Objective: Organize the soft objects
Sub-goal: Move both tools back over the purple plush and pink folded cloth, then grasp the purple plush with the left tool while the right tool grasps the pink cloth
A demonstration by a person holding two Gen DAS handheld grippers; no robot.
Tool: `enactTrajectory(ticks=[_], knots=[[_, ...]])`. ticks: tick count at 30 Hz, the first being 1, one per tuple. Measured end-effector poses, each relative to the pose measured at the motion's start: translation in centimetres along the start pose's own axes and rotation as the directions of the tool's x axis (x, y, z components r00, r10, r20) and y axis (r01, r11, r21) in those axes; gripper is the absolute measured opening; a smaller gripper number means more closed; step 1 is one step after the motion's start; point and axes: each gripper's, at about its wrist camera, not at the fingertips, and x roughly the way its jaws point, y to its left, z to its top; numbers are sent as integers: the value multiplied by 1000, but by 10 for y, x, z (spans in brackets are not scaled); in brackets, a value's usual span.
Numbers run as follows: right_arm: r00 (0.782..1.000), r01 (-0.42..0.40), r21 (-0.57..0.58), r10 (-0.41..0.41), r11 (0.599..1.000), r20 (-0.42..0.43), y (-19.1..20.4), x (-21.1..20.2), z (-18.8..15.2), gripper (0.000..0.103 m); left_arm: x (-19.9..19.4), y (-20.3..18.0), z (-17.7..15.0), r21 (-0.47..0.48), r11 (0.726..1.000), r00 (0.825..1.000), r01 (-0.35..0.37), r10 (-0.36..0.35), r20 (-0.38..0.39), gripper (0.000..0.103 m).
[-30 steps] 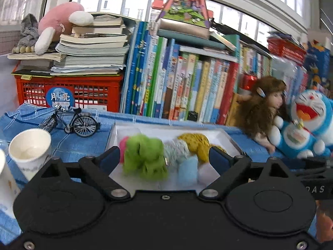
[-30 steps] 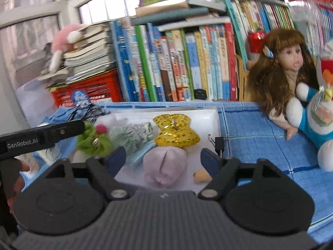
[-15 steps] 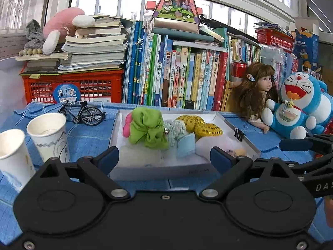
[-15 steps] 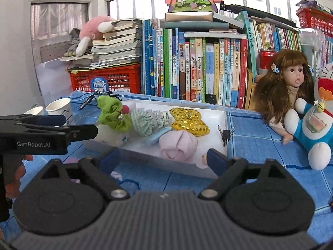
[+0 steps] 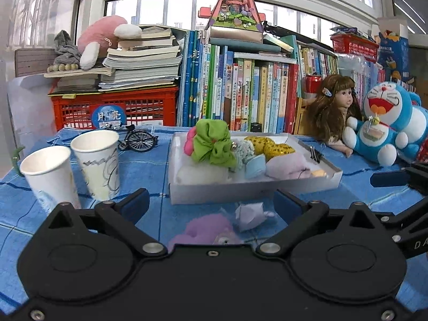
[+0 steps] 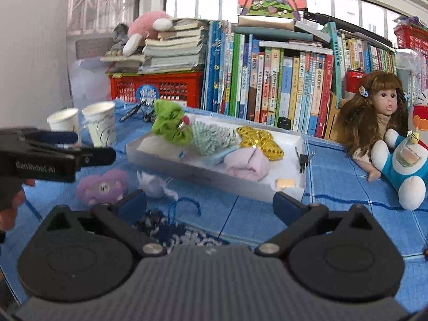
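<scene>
A white tray [image 5: 254, 187] [image 6: 203, 179] on the blue cloth holds a green scrunchie [image 5: 212, 144] [image 6: 171, 125], a checked one [image 6: 211, 136], a gold sequin bow [image 5: 270, 145] [image 6: 258, 141] and a pink soft roll [image 5: 286, 164] [image 6: 246, 163]. In front of it lie a purple fuzzy piece [image 5: 206, 228] [image 6: 103, 184] and a lilac crumpled piece [image 5: 250, 214] [image 6: 152, 182]. My left gripper [image 5: 211, 204] [image 6: 88, 145] hangs over those two, its jaws opening, nothing held. My right gripper [image 6: 211, 202] is opening above a blue-white knitted piece [image 6: 171, 230], also without anything in it.
Two paper cups [image 5: 96, 163] [image 5: 48, 176] and a toy bicycle [image 5: 139, 140] stand left of the tray. A doll [image 5: 334, 109] and a blue plush [image 5: 385, 125] sit to its right. Books [image 5: 240, 93] and a red crate [image 5: 115, 109] line the back. A binder clip [image 5: 315, 155] lies in the tray's right end.
Both grippers have drawn back from over the tray toward the near side and spread wider. The purple, lilac and knitted pieces in front of the tray have come into view.
</scene>
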Motion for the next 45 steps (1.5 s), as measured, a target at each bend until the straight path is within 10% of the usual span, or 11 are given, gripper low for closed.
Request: enactTrajectory(ticks=[11,21,31,45], knots=[[999,-25,-46,24,999,-21,18,-7,-21,101,-2,5,-29,-14,1000,998,-11,10,-61,100],[998,-8,-65,4,998,-63,20,-13,-32,79,8,10,-41,-42,999,993,-16,11,-117,97],[997,-21,-44,17,999,-77,19,-14,-38,55,16,8,-44,-62,998,988,-8,-2,-157,85],[997,-29,-26,27,999,-67,18,-18,-38,53,24,3,-44,-60,998,983,-25,13,-186,57]])
